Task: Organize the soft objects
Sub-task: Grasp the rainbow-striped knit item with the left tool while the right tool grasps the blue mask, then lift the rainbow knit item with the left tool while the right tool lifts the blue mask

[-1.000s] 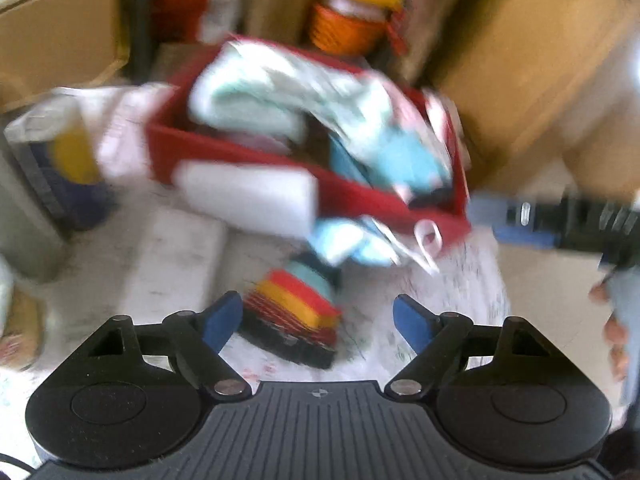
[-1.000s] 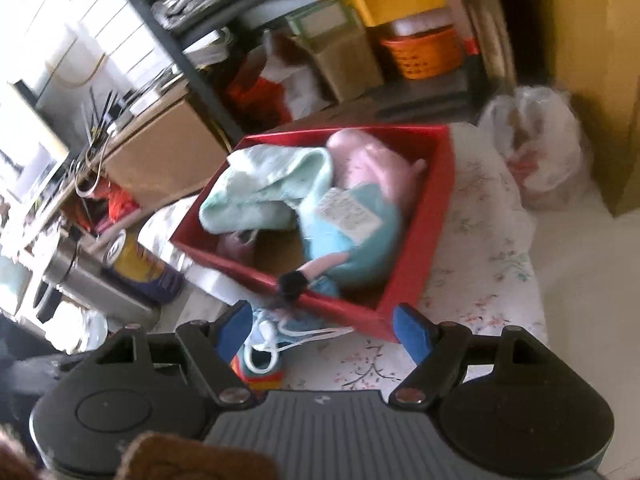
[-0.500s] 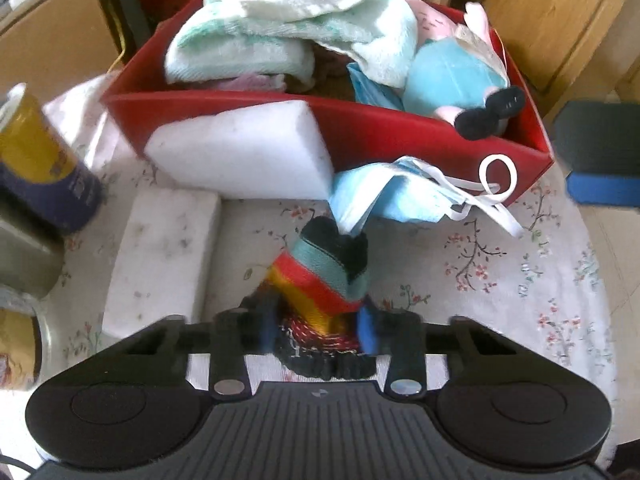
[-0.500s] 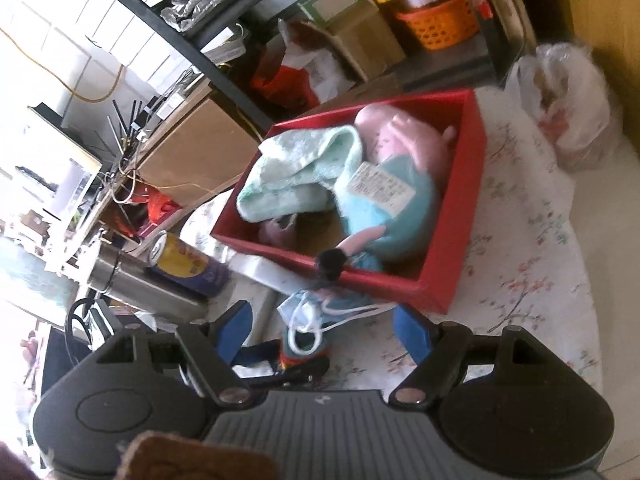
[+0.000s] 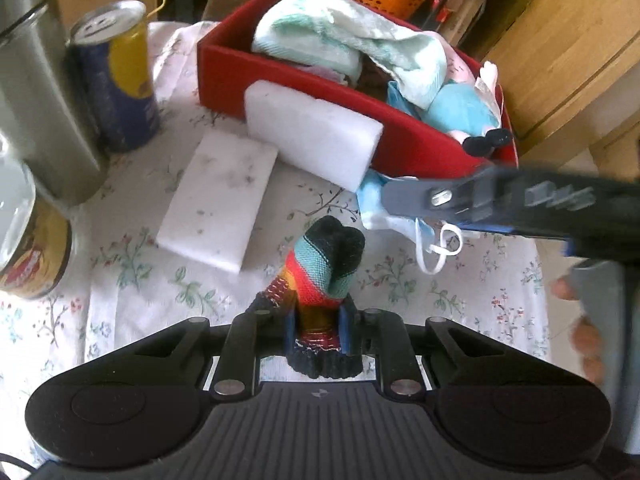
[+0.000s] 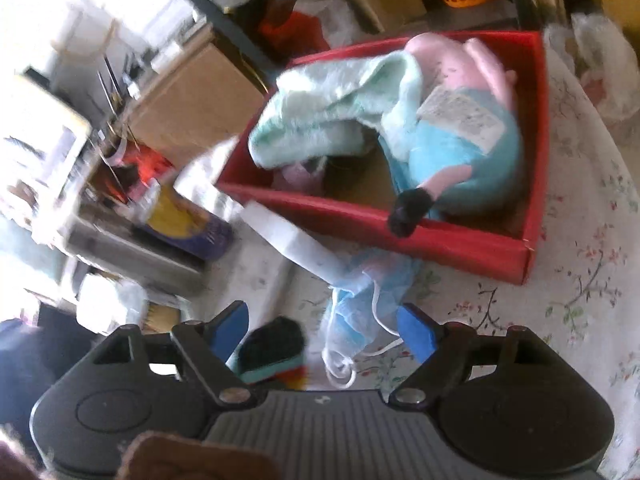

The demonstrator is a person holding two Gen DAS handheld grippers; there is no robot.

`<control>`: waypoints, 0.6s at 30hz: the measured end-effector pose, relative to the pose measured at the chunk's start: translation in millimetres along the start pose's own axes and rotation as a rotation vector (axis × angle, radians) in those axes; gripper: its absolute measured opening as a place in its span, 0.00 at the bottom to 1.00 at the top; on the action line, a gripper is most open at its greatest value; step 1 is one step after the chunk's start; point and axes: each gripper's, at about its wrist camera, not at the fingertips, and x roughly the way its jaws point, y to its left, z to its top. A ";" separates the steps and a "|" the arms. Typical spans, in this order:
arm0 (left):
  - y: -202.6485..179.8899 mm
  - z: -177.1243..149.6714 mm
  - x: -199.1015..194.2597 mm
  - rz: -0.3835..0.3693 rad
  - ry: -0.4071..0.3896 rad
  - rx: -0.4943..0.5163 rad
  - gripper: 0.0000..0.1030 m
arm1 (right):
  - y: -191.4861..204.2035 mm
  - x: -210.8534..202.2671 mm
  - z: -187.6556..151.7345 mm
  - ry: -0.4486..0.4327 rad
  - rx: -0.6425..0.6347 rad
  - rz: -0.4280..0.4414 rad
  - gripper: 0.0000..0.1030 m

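Your left gripper (image 5: pixel 318 332) has just been closing & its fingers now pinch the striped sock (image 5: pixel 324 276) at the cuff end, sock standing up off the floral table (image 5: pixel 132 280). Your right gripper (image 6: pixel 320 330) has fingers spread, just been opening a bit, w/ the blue face mask (image 6: pixel 360 304) lying between them, not pinched. Red box (image 5: pixel 420 148) sits at 12 o'clock from the sock, holding a mint towel (image 5: pixel 344 36) & a plush toy (image 6: pixel 472 160). Two white sponges (image 5: pixel 218 200) at 10 o'clock, one leaning on the box.
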 end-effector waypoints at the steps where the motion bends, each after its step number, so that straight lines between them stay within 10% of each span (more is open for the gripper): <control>1: 2.4 1.7 -0.1 -0.009 0.000 -0.011 0.19 | 5.3 6.4 -0.3 0.002 -0.038 -0.037 0.52; 9: 1.9 2.3 -3.5 -0.042 -0.007 -0.020 0.22 | -4.9 44.6 1.0 0.061 -0.064 -0.139 0.08; 18: -5.8 4.9 -9.1 -0.059 -0.024 -0.017 0.24 | -18.1 26.5 -7.9 0.061 -0.053 -0.049 0.00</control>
